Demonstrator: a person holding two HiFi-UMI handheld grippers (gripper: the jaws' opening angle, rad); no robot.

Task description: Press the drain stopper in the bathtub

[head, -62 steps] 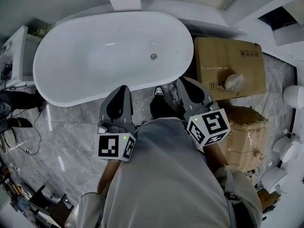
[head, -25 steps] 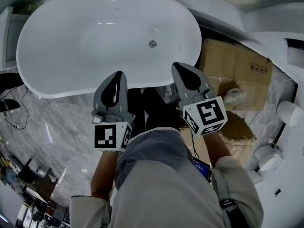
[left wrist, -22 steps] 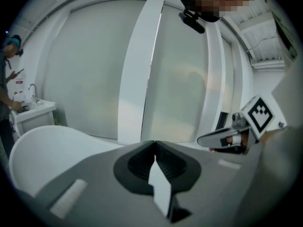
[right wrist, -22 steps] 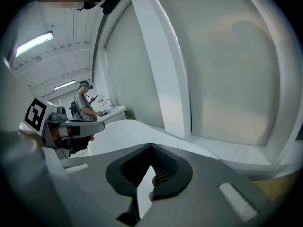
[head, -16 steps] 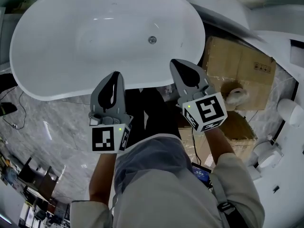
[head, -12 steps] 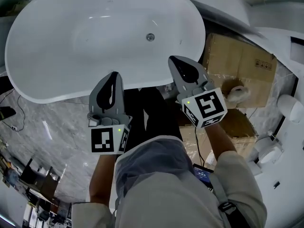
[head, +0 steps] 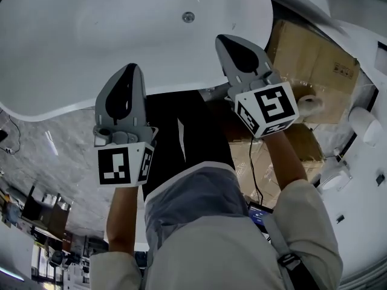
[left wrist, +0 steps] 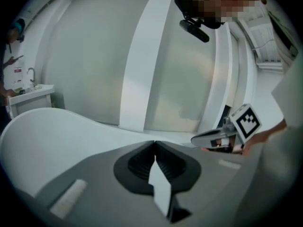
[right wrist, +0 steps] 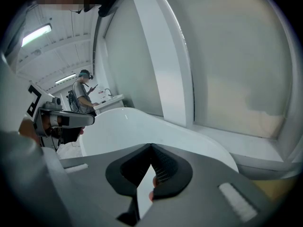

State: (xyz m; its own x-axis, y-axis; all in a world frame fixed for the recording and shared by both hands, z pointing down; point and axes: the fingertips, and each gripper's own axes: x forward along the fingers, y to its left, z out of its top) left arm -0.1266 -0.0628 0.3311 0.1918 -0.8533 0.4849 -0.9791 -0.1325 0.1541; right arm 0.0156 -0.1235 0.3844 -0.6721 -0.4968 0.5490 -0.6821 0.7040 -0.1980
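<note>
Head view: drain stopper [head: 188, 17] sits at 12 o'clock in the bathtub [head: 91, 35], nothing else in the tub. Left tool [head: 129, 70] and right tool [head: 227, 40] hover over the near rim; stopper is at 11 o'clock from the right one, well apart.
Left gripper view: jaws together, empty.
Right gripper view: same, closed on nothing.
My read: reach and press both left to do.

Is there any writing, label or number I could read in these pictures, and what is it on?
No words or numbers are legible anywhere.
Cardboard box: small printed symbols near one corner, too small to read.
Left marker cube and right marker cube: black-and-white square patterns, not text.
</note>
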